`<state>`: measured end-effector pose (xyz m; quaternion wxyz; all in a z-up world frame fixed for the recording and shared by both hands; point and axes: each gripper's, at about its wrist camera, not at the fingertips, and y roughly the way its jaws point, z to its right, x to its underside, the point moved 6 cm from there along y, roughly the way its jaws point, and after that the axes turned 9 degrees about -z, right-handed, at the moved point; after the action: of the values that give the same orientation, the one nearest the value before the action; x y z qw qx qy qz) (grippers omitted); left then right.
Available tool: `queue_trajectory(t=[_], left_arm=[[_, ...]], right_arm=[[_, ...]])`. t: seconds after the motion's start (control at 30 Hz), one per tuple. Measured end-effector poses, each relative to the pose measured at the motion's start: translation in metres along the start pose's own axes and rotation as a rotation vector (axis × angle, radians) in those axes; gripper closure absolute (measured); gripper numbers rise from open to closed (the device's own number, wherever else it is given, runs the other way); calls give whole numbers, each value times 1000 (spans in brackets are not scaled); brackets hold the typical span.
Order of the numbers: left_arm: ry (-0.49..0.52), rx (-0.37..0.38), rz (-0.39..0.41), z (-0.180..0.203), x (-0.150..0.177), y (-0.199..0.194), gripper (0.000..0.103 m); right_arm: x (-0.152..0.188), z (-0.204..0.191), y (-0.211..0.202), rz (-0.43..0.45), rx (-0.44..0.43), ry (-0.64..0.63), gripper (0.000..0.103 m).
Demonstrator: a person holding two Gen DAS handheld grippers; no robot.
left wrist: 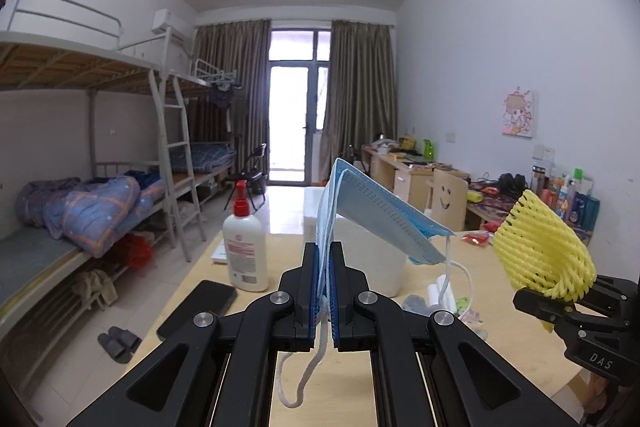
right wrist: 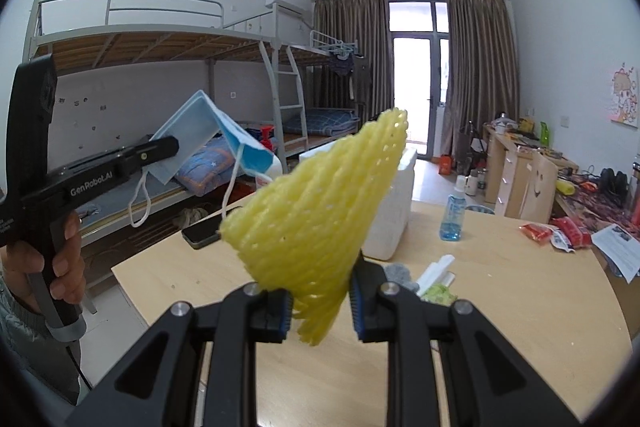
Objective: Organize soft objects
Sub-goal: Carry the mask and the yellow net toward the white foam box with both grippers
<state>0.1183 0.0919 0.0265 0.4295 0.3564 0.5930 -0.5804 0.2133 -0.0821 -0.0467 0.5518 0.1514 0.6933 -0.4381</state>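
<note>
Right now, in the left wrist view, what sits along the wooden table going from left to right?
Black phone → white pump bottle → white foam box → red snack packets.

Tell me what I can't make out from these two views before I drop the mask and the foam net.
- White foam box: its inside is hidden in both views, by the mask in the left and the foam net in the right.
- Small items behind the right gripper: partly blocked by its fingers.
- Lotion bottle: label too small to read.
- Left gripper: pads hidden by mask.
</note>
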Motion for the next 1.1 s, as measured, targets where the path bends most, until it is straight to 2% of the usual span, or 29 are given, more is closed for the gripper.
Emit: queue_trajectory(t=[0.33,0.4,0.73,1.1], left_arm=[[11,-8,-32,3,-10,18,98],[7,9,-37,5,-12,23,98],[16,2,3,2,-39,37,98],[17,0,3,1,-65,58,98]], right_arm=[[-9,2,8,-5,-20,-3,76],[-13,3,11,-9,-20,-6,76],[-34,13,22,-6,-1,-21,76],[-64,16,34,13,20,-44,76]])
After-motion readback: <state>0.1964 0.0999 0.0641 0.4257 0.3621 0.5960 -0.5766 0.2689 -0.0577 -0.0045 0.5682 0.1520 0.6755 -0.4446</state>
